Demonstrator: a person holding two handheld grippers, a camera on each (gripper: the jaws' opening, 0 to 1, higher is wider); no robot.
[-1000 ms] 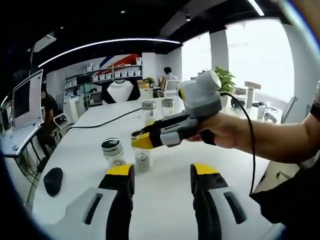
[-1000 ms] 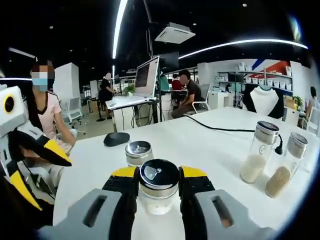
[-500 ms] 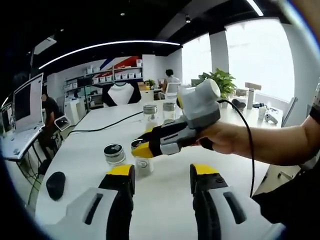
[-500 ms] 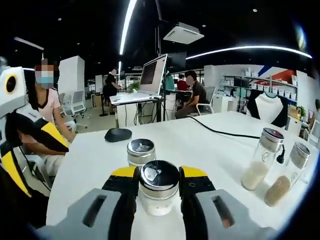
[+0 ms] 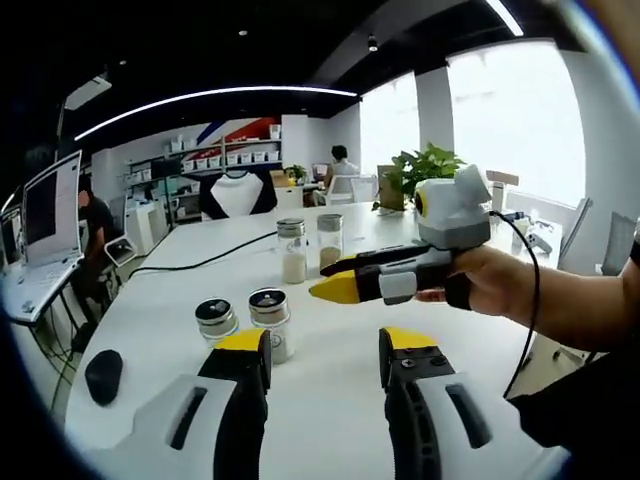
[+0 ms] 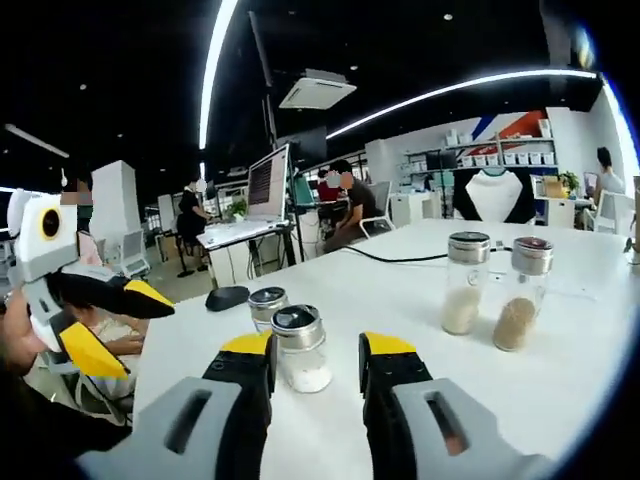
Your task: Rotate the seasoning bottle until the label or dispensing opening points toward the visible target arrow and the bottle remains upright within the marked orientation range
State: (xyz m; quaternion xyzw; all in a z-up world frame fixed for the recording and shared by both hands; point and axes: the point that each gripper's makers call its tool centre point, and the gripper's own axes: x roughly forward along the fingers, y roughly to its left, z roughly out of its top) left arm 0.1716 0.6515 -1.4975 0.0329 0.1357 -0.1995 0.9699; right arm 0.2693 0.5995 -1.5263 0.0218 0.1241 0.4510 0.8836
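Released a moment ago, the seasoning bottle (image 6: pixel 298 348) is now seen standing upright on the white table (image 6: pixel 560 380), just ahead of the right gripper (image 6: pixel 314 352), whose jaws have been drawn back and stand parted with nothing between them. A second short jar (image 6: pixel 267 305) is set just behind it; two tall jars (image 6: pixel 466 282) are placed at centre right. At lower centre of the left gripper view, the left gripper (image 5: pixel 322 350) is held spread and empty. No target arrow can be made out.
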